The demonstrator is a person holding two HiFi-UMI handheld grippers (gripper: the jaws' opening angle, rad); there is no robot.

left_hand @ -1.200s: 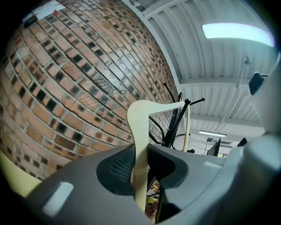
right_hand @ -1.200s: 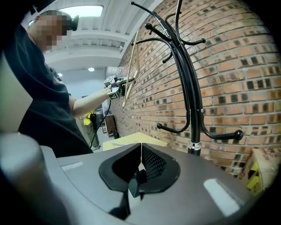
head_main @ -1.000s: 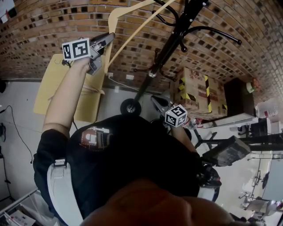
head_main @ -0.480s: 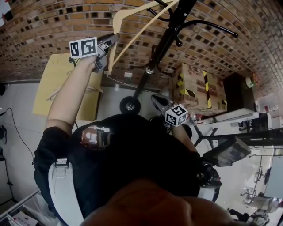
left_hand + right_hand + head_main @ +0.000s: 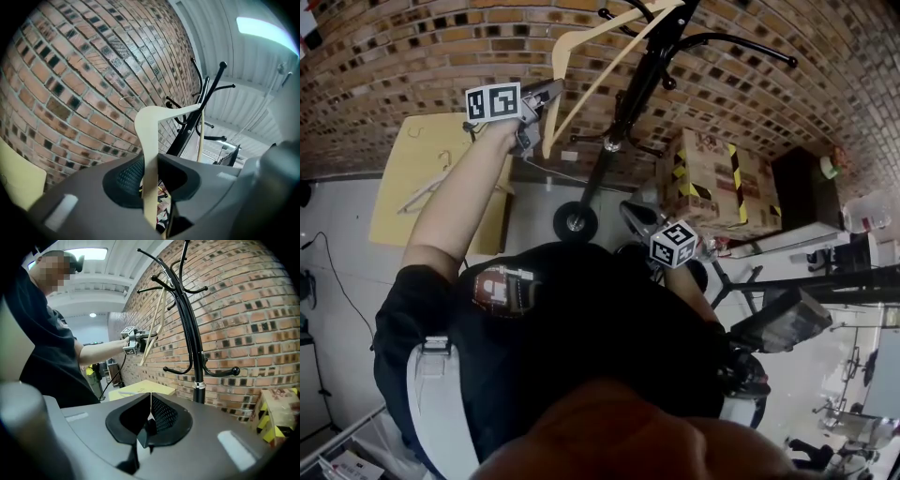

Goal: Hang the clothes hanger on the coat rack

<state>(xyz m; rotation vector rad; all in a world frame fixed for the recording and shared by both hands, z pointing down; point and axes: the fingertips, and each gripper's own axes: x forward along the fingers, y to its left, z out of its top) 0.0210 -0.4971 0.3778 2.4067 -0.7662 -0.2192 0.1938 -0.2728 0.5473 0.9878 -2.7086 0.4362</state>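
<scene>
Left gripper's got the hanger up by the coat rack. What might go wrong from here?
1. The left gripper pinches the hanger by one arm only, so it may swivel in the jaws.
2. The coat rack has several curved arms close together; the hanger could snag the wrong one.
3. The right gripper, shut and empty, is not steadying the rack; a bump might rock it.

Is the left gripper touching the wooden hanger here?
Touching. In the left gripper view, the left gripper clamps one arm of the wooden hanger between both pads.
</scene>
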